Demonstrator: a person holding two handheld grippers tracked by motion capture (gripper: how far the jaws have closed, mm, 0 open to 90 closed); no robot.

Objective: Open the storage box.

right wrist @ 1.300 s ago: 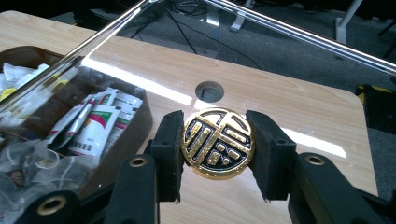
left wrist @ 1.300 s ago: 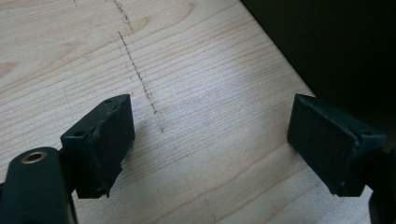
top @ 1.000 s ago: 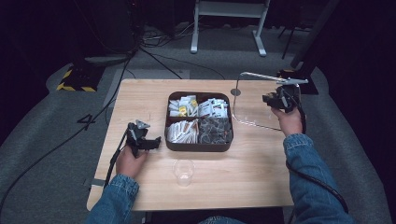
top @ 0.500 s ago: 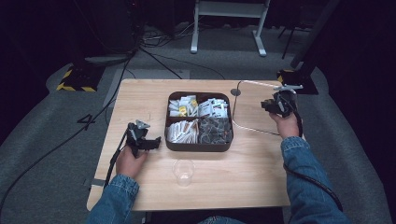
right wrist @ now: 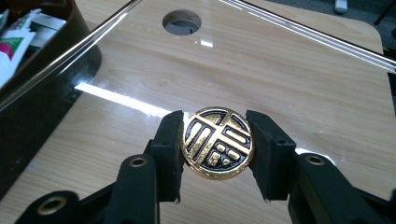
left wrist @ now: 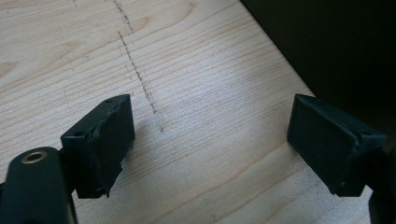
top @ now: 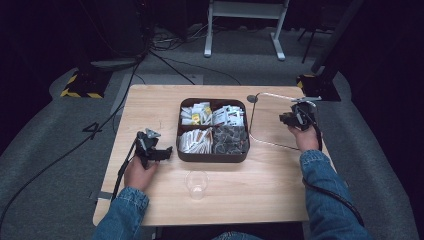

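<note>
Your right gripper (right wrist: 215, 161) clamps the round gold-and-black knob (right wrist: 217, 143) of a clear, flat lid (right wrist: 261, 60), its jaws pressed on either side of the knob. In the high view this lid (top: 272, 120) sits at the right of the frame, its left edge just beside the dark square compartmented tray of packets (top: 182, 150). Your left gripper (left wrist: 210, 140) stands wide and empty over bare wooden tabletop (left wrist: 196, 70), left of the tray. A clear plastic cup (top: 196, 184) stands below the tray. Open wood lies at the frame's lower right.
</note>
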